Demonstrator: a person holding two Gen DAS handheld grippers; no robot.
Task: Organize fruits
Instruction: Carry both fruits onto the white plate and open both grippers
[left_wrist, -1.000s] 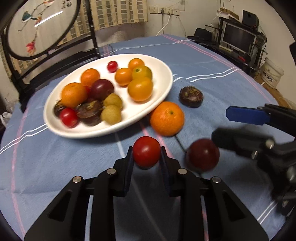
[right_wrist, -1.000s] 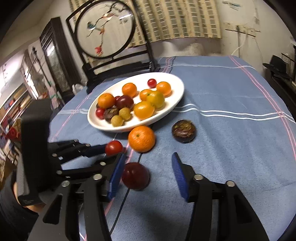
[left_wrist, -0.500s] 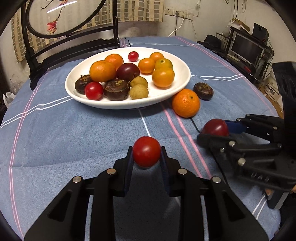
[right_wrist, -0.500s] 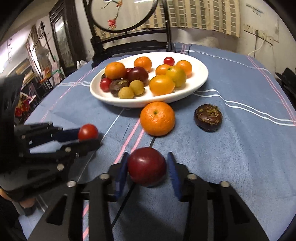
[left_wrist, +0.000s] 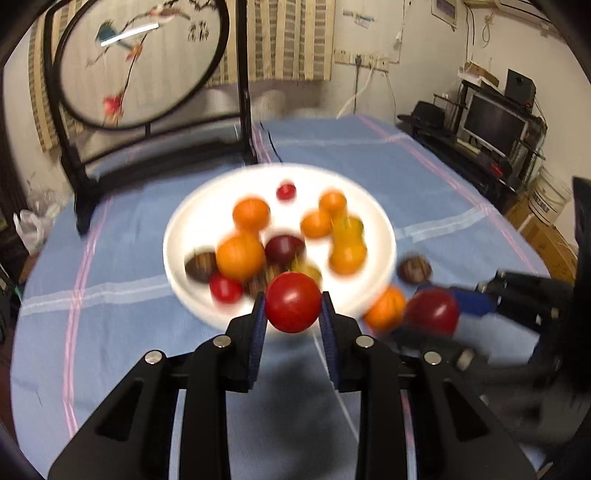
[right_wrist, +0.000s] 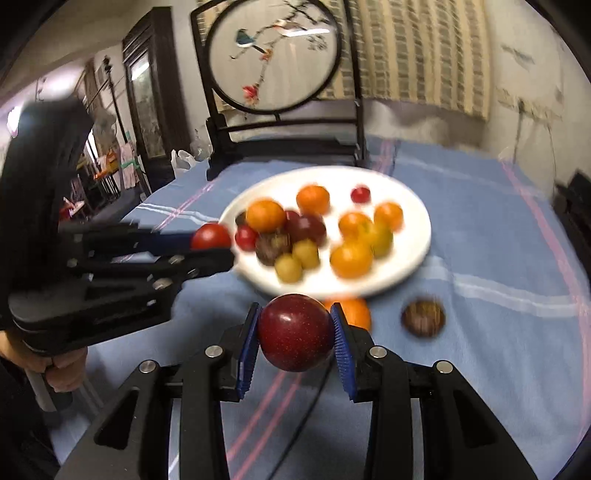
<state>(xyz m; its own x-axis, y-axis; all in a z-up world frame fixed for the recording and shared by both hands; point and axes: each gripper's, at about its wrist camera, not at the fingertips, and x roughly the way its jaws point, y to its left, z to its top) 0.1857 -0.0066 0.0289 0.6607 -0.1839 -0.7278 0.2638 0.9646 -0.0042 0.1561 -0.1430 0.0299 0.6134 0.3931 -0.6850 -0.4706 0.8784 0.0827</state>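
On the blue cloth worktop (right_wrist: 498, 240), beside the full white oval plate (right_wrist: 413, 258): orange tangerine (right_wrist: 356, 314), brown round fruit (right_wrist: 423, 318) left. Left gripper (left_wrist: 292, 317) jaws clamped on small red tomato (left_wrist: 292, 302), right gripper (right_wrist: 295, 336) jaws on dark red plum (right_wrist: 294, 332).

The left gripper (left_wrist: 293, 316) occupies the lower centre of its own view, both blue pads pressed against a red tomato (left_wrist: 293, 302). The right gripper (right_wrist: 294, 334) sits at lower centre of its view, pads clamped on a dark red plum (right_wrist: 294, 332). A hand (right_wrist: 64, 373) at the lower left edge grips the left tool's handle.
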